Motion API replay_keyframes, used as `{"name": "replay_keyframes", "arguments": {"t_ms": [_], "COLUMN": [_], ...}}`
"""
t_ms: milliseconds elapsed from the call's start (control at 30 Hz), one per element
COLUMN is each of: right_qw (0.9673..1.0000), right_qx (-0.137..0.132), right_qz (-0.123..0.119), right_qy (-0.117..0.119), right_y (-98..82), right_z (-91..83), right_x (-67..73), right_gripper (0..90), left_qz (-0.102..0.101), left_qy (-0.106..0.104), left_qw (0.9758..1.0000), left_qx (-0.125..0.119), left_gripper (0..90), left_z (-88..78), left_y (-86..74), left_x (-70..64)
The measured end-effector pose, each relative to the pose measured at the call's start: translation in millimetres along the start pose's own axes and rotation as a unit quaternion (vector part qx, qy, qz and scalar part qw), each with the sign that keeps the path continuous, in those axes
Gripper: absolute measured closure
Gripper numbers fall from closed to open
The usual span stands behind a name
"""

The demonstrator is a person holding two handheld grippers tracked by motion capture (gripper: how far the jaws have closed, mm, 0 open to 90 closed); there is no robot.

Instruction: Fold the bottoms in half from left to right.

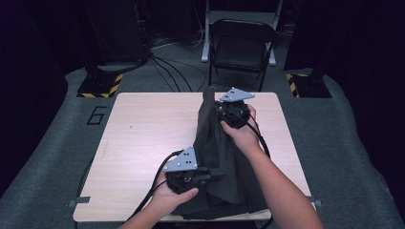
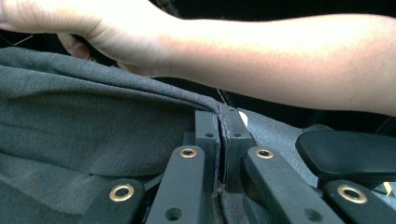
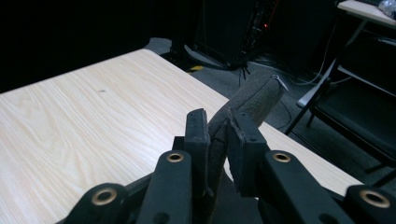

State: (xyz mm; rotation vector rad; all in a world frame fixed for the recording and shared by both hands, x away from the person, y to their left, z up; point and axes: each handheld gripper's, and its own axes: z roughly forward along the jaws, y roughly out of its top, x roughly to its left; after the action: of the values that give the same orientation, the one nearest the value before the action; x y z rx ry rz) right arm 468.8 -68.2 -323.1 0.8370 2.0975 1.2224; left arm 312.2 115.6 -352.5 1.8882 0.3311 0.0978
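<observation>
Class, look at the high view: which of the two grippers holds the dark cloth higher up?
The right gripper, pinching the dark cloth at its raised peak; the left gripper grips it low.

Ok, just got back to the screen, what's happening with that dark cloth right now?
A person holds a dark grey cloth with both tongs above a light wooden table. The left tongs are shut on an edge of the fabric near the table's front. The right tongs pinch another part farther back and hold it raised, so the cloth stands in a peak while its lower part lies on the table.
</observation>
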Motion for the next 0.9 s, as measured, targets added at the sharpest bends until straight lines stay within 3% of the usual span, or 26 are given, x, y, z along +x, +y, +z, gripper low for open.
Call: {"name": "replay_keyframes", "arguments": {"t_ms": [233, 500, 667, 833, 900], "right_qw": [0.9998, 0.9979, 0.9955, 0.9936, 0.9910], "right_qx": [0.014, 0.050, 0.076, 0.097, 0.117], "right_qz": [0.013, 0.035, 0.051, 0.049, 0.057], "right_qy": [-0.008, -0.022, -0.025, -0.029, -0.032], "right_y": [-18.0, -54.5, -82.5, -100.6, -113.3], "right_z": [-2.0, 2.7, 11.6, 21.6, 30.3], "right_x": [-16.7, -41.3, -54.2, -57.5, -58.3], "right_gripper": [78.2, 78.0, 77.7, 77.7, 77.8], "left_qz": [-0.009, -0.027, -0.044, -0.057, -0.064], "left_qy": [-0.003, -0.022, -0.027, -0.029, -0.029], "left_qw": [0.9999, 0.9984, 0.9964, 0.9944, 0.9932], "left_qx": [0.013, 0.045, 0.067, 0.084, 0.093], "left_gripper": [87.1, 87.0, 87.0, 86.9, 86.8], "left_z": [17.0, 55.3, 81.3, 97.3, 102.9], "left_y": [-5.6, -16.9, -26.3, -37.6, -43.7], "left_x": [3.4, 11.8, 14.6, 18.2, 20.2]}}
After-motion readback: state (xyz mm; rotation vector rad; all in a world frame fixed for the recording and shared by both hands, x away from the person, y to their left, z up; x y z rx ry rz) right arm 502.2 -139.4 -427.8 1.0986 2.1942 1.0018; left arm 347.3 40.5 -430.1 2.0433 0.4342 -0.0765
